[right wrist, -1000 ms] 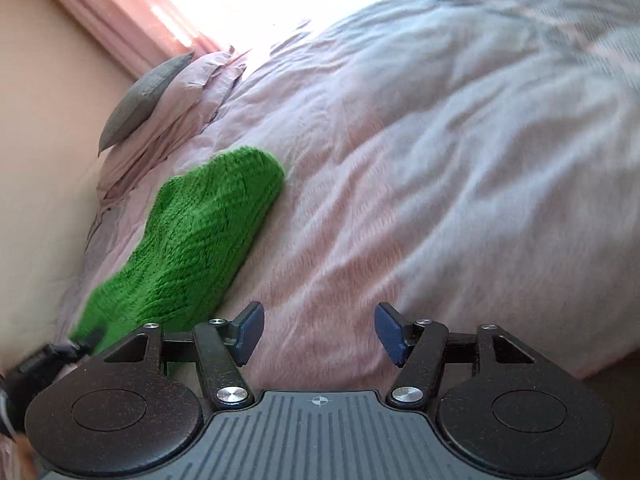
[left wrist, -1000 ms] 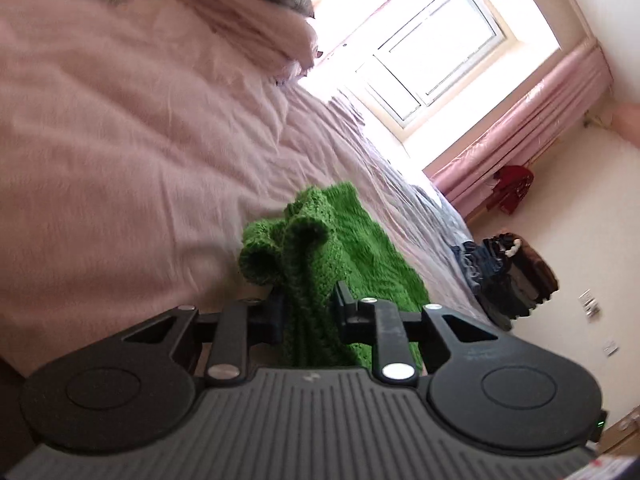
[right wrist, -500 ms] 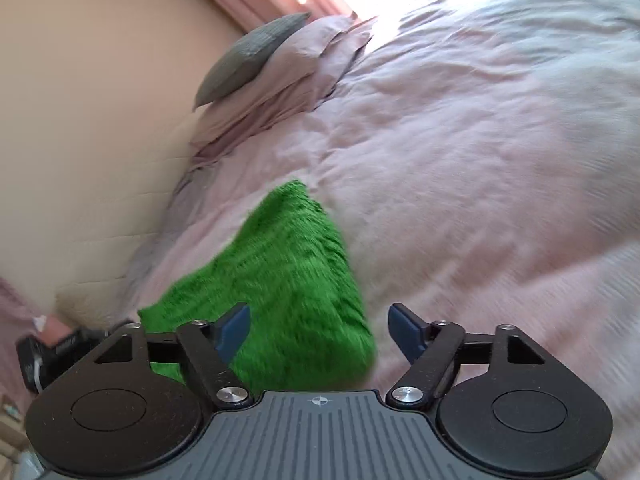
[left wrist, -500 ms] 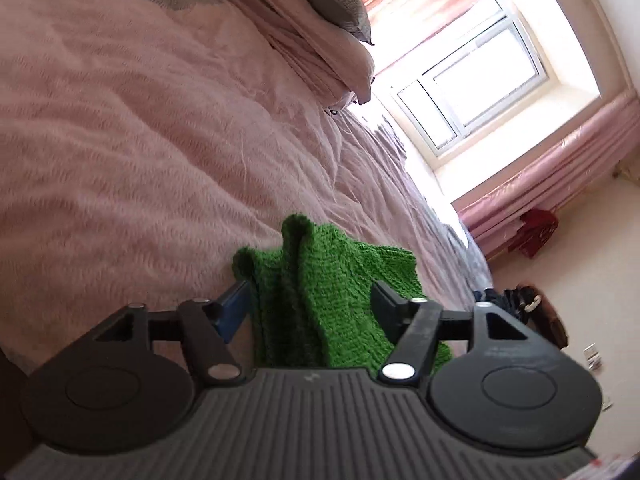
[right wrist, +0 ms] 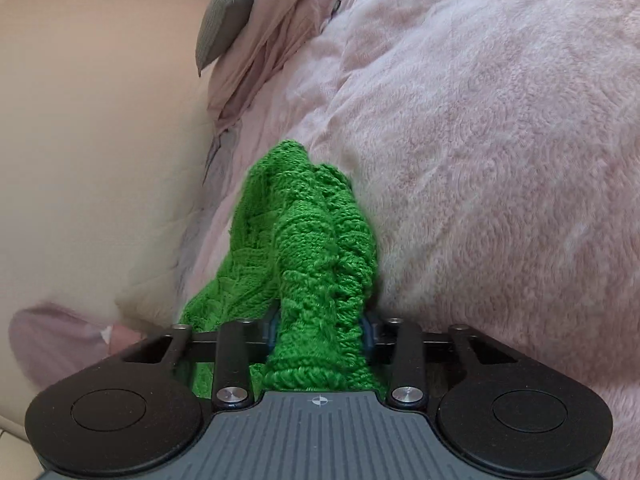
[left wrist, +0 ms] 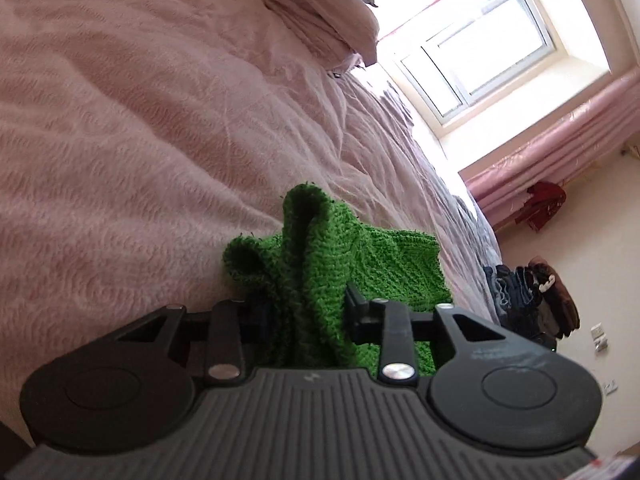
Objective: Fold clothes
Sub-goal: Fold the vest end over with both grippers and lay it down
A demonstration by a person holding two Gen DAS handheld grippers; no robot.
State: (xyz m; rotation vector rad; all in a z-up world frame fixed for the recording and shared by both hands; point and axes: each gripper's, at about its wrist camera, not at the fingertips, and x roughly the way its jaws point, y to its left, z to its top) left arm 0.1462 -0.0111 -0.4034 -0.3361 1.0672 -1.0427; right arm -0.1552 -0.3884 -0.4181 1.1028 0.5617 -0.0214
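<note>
A bright green knitted garment (left wrist: 384,264) lies on a pink bedspread (left wrist: 140,140). In the left wrist view my left gripper (left wrist: 306,314) is shut on a bunched fold of the knit, which stands up between the fingers and hides the pads. In the right wrist view the same green knit (right wrist: 304,236) is gathered into a thick roll. My right gripper (right wrist: 318,330) is shut on that roll close to the fuzzy pink bedspread (right wrist: 500,160); only slivers of its blue pads show beside the wool.
Pink pillows (left wrist: 320,12) and a grey cushion (right wrist: 228,12) lie at the head of the bed by a beige wall (right wrist: 100,140). A window (left wrist: 480,40), pink curtains (left wrist: 560,140) and a heap of dark clothes (left wrist: 528,300) are past the bed's far edge.
My left gripper was shut on the knit, opened half a second ago, and has shut on it again. My right gripper swung left from the bare bedspread and shut on the knit.
</note>
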